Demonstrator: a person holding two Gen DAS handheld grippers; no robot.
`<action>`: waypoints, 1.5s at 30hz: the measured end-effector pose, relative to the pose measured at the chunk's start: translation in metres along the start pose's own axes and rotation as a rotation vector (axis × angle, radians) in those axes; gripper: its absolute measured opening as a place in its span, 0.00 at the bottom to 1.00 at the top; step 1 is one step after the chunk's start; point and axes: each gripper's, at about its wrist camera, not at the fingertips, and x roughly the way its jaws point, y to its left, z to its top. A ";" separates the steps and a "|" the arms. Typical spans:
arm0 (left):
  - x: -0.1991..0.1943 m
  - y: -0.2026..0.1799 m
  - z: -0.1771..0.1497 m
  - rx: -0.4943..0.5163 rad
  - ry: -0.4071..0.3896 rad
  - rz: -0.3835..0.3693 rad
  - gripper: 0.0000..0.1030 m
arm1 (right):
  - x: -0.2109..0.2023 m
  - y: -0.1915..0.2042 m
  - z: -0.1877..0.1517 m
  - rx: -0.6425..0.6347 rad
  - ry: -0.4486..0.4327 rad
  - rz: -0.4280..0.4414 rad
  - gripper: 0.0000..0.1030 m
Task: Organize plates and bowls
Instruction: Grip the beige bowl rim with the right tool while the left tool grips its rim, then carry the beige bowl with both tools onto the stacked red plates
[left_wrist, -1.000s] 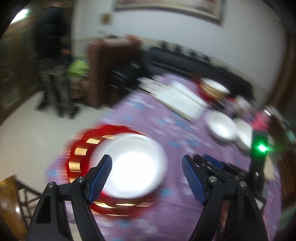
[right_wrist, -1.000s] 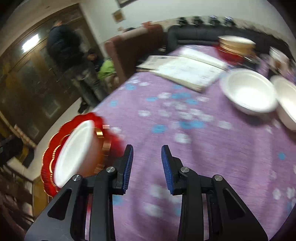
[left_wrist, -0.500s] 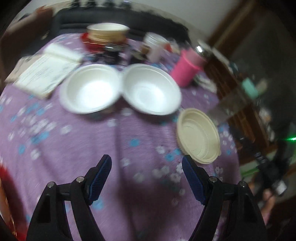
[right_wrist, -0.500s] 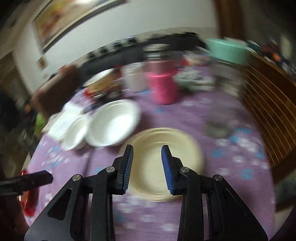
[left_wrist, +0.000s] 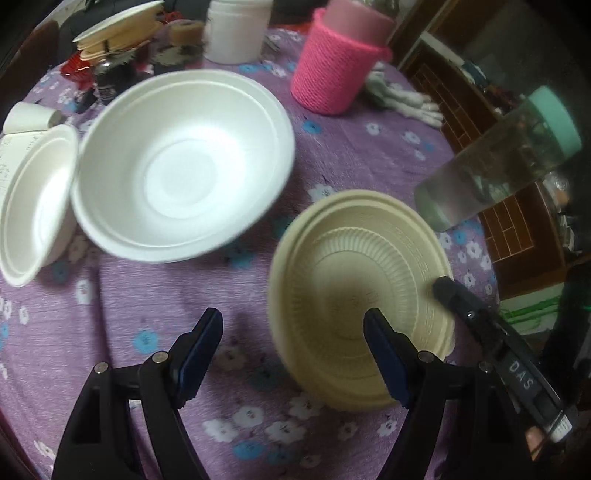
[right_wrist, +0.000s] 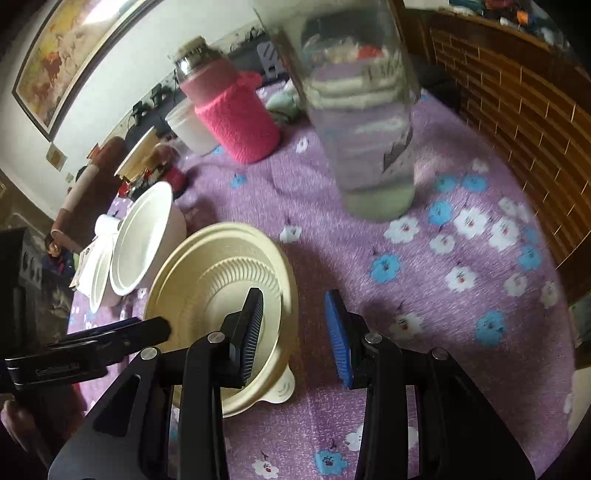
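A cream ribbed bowl (left_wrist: 354, 273) sits on the purple flowered tablecloth (left_wrist: 140, 295); it also shows in the right wrist view (right_wrist: 207, 280). My left gripper (left_wrist: 293, 332) is open, its right finger over the bowl's near side, its left finger over the cloth. My right gripper (right_wrist: 295, 325) is open and straddles the bowl's right rim, left finger inside the bowl. One right finger reaches over the bowl's far rim in the left wrist view. Two white foam bowls (left_wrist: 181, 162) (left_wrist: 33, 199) stand to the left.
A pink knit-sleeved flask (left_wrist: 338, 62), a white jar (left_wrist: 236, 29) and a stack of plates (left_wrist: 114, 31) stand at the back. A clear water bottle with a mint cap (left_wrist: 498, 158) stands right of the cream bowl. The table edge is at the right.
Both grippers swung from the red plate at the left to the cream bowl and closed in on it. The right gripper has opened wider and now straddles the rim.
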 end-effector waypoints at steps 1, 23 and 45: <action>0.004 -0.001 -0.001 0.003 0.007 0.011 0.77 | 0.004 -0.001 -0.001 0.012 0.010 0.020 0.33; -0.003 0.010 -0.025 -0.027 -0.030 -0.023 0.14 | 0.006 0.007 -0.015 0.087 -0.010 0.080 0.08; -0.250 0.301 -0.241 -0.409 -0.314 0.417 0.18 | 0.025 0.410 -0.168 -0.514 0.179 0.454 0.09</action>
